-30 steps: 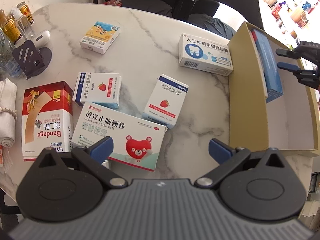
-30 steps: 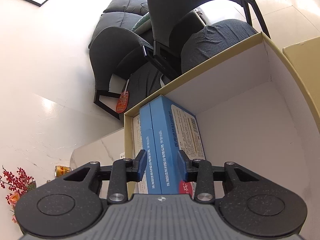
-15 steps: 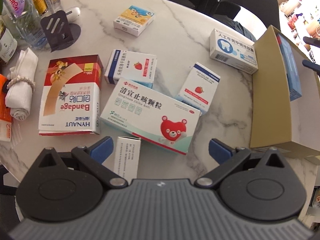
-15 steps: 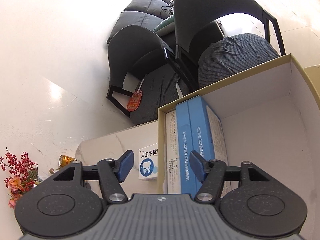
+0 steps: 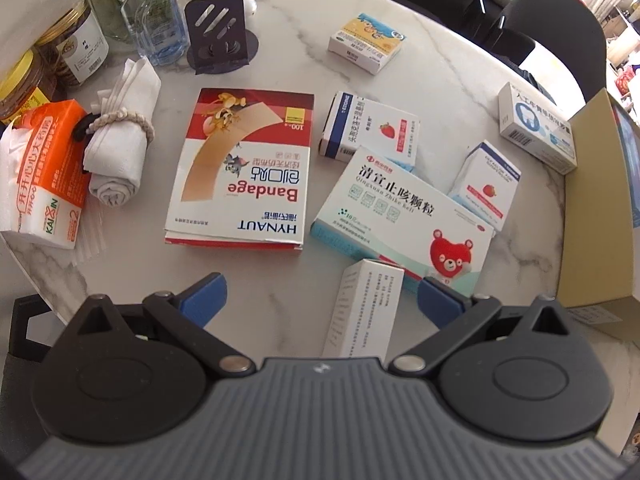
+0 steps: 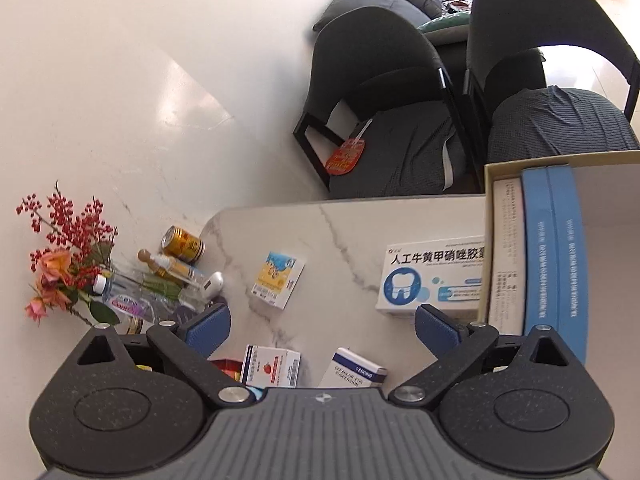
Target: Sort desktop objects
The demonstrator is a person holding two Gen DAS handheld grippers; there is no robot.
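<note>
Several medicine boxes lie on the marble table: a red Bandage box, a wide bear box, two strawberry boxes, a tooth box, a yellow box and a narrow white box. My left gripper hangs open over the narrow white box, its pads apart from it. My right gripper is opening wide with nothing between its fingers, above the table left of the cardboard box, where blue boxes stand upright.
Jars, bottles, a black stand, a rolled cloth and a tissue pack crowd the table's left side. A flower vase and a can stand at the far corner. Dark chairs sit behind the table.
My right gripper let go of the blue box in the cardboard box, opened wide and swung left over the table. The left gripper drifted left, bringing the narrow white box between its fingers.
</note>
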